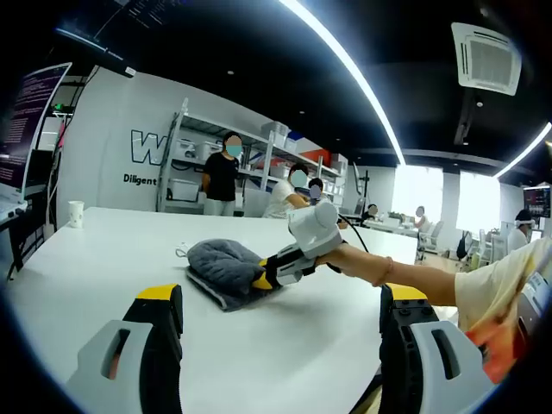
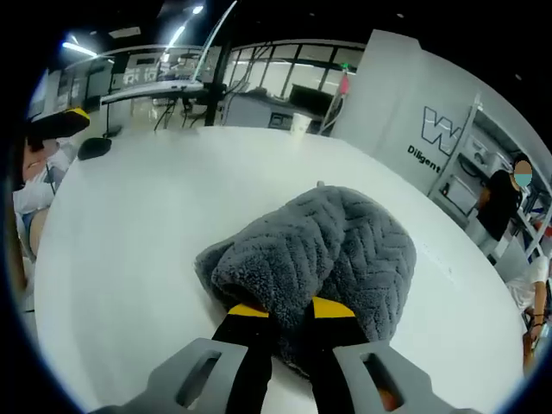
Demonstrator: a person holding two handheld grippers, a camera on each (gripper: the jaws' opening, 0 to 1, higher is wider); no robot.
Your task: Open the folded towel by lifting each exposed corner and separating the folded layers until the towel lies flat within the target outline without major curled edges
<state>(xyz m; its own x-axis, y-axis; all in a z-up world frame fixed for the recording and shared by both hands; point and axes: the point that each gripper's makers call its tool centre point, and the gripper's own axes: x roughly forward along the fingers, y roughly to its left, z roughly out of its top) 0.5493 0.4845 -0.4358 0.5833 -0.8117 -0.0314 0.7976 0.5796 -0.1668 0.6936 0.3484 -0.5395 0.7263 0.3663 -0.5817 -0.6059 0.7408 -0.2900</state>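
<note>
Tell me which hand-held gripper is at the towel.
The right hand-held gripper: its yellow-tipped jaws press into the grey towel at its near edge. The left hand-held gripper is open over the bare white table, short of the towel.

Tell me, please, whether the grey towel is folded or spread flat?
Folded: the grey towel lies bunched in thick layers on the white table, with the right hand-held gripper at its near edge.
</note>
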